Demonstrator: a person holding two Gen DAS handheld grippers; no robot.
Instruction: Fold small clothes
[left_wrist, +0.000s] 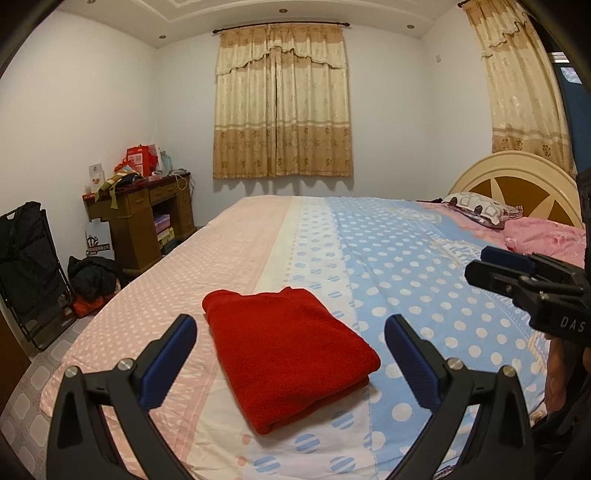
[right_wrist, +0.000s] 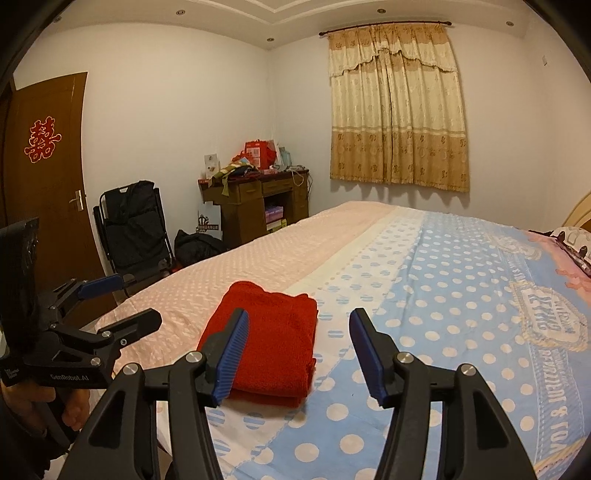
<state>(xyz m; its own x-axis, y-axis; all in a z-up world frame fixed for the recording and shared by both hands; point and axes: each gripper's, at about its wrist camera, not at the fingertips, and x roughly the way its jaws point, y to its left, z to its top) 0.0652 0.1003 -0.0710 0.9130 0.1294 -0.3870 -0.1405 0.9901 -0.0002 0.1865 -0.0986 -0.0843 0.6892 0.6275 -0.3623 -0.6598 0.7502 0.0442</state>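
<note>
Black-framed with blue pads, our left gripper (left_wrist: 290, 332) stands spread wide with nothing between its fingers — its base runs off the bottom of the left wrist view. Our right gripper (right_wrist: 297, 328) is likewise spread and pinches nothing; in the left view only its tip shows at the right edge, the rest cut off. The hand on the left gripper is mostly hidden at the dark lower left corner of the right wrist view.

We see the red folded garment (left_wrist: 288, 354) lying flat on the bed (left_wrist: 406, 258), just ahead of the left gripper's gap and apart from both pads. From the right gripper it lies ahead and to the left, partly hidden behind that gripper's left pad. Whether it is a shirt or something else we cannot tell.
</note>
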